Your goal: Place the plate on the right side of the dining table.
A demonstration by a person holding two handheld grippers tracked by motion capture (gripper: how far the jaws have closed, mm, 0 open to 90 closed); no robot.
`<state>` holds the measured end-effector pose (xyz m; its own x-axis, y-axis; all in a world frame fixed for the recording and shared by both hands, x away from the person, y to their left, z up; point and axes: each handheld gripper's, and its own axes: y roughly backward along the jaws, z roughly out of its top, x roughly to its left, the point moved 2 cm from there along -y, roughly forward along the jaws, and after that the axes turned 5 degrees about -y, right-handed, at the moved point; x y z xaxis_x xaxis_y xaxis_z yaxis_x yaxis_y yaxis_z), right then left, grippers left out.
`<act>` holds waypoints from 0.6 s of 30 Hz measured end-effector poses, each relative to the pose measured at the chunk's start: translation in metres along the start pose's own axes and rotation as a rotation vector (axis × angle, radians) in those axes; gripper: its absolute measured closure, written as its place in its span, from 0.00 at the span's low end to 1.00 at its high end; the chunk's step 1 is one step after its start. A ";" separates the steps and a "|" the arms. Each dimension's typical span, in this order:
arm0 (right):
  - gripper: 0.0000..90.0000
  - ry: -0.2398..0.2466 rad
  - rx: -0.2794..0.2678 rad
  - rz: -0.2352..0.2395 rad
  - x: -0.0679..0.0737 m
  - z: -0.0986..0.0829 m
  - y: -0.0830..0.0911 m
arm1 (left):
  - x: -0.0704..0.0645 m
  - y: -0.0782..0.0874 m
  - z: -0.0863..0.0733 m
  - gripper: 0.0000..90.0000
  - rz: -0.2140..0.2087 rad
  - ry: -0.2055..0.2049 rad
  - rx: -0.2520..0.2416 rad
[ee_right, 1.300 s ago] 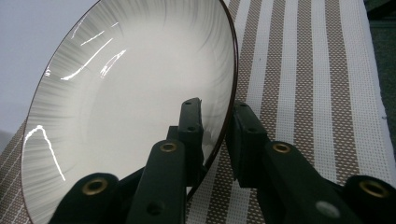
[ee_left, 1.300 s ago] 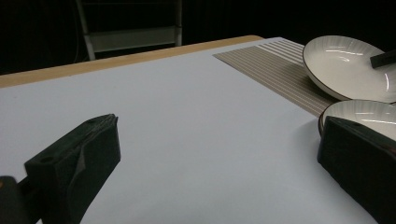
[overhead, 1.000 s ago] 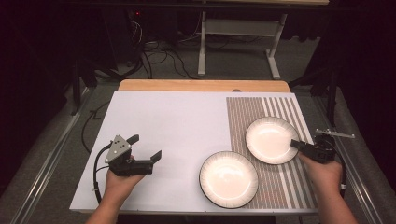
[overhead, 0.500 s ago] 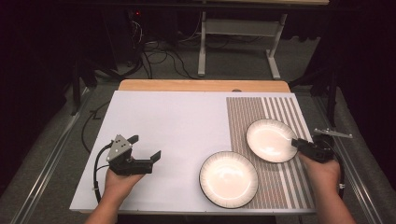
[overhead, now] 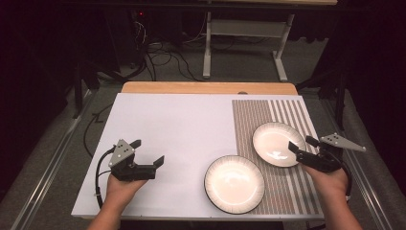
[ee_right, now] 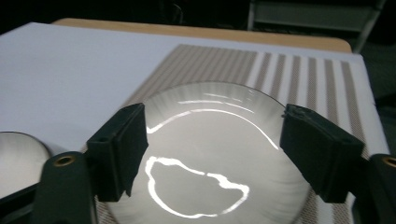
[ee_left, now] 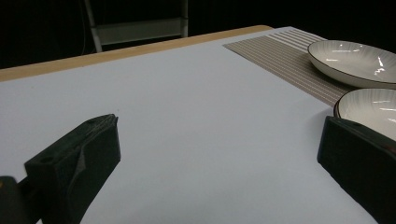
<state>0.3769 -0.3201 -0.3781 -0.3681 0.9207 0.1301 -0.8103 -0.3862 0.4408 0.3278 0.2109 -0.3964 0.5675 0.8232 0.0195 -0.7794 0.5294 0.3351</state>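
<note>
A dim room with cables on the floor and a metal stand point(overhead: 244, 45) lies behind a wooden table point(overhead: 206, 87) covered by a white sheet point(overhead: 177, 124).

At the left of the high view, the left gripper point(overhead: 147, 152) rests low over the bare white sheet, held in the person's left hand point(overhead: 122, 189). Its jaws stand wide apart with nothing between them; in the left gripper view they frame bare sheet, and both plates sit off to that view's right, well clear of the gap.

Toward the middle, the near plate point(overhead: 234, 183), cream with a dark ribbed rim, lies flat, partly on the white sheet and partly on the left edge of the striped placemat point(overhead: 282, 108).

Farther right and farther from the person, the far plate point(overhead: 278, 144) lies wholly on the placemat, just beside the near one.

At the right edge, the right gripper point(overhead: 301, 144), held in the right hand point(overhead: 328, 179), is at the far plate's right rim. Its jaws are spread open. In the right gripper view point(ee_right: 212, 144) the plate's bowl point(ee_right: 210, 158) spans the gap between them, one jaw over each side; whether they touch the rim I cannot tell.
</note>
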 end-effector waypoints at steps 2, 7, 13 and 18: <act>0.18 0.018 -0.032 0.050 0.016 0.003 0.004 | 0.000 0.002 0.001 0.00 -0.002 -0.002 -0.004; 0.11 0.069 -0.079 0.136 0.046 0.002 0.009 | -0.001 0.006 0.001 0.00 -0.005 0.002 -0.015; 0.01 0.130 -0.095 0.190 0.077 -0.004 0.014 | -0.005 0.011 0.002 0.00 0.001 -0.011 -0.028; 0.01 0.150 -0.092 0.212 0.087 -0.008 0.016 | -0.007 0.012 0.004 0.00 0.005 -0.017 -0.033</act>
<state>0.3281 -0.2469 -0.3671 -0.5919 0.8025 0.0752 -0.7431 -0.5795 0.3347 0.3156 0.2105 -0.3893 0.5680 0.8222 0.0375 -0.7904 0.5322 0.3033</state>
